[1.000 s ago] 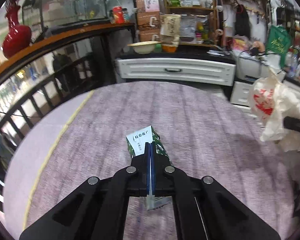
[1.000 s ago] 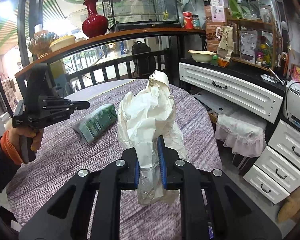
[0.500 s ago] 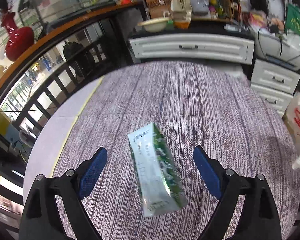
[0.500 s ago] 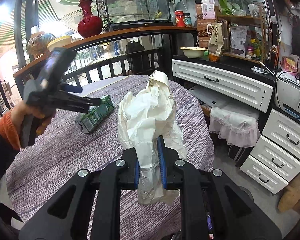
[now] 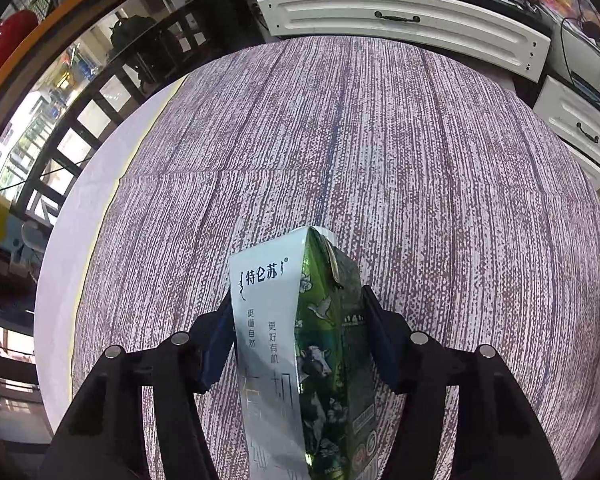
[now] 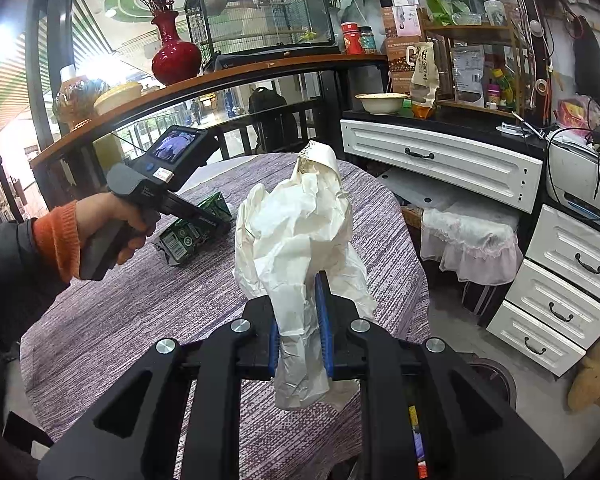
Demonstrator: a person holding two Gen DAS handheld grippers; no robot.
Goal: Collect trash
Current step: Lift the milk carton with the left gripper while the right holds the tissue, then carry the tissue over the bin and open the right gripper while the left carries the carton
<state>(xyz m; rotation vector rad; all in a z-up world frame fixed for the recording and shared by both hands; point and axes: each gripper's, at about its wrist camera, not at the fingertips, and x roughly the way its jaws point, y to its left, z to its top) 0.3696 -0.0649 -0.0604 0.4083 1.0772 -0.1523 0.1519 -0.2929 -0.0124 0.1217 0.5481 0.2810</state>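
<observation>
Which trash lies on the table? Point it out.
The green carton, on its side on the table between the left gripper's fingers. The white bag is held up, clamped in the right gripper.

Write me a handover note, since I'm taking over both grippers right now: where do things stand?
Left gripper: jaws either side of the green milk carton lying on the round table; whether they grip it cannot be told.
Right gripper: jaws shut on the white plastic bag, held above the table.
Done: bag in hand.
Left: secure the carton, lift it, likely drop it into the bag.
</observation>
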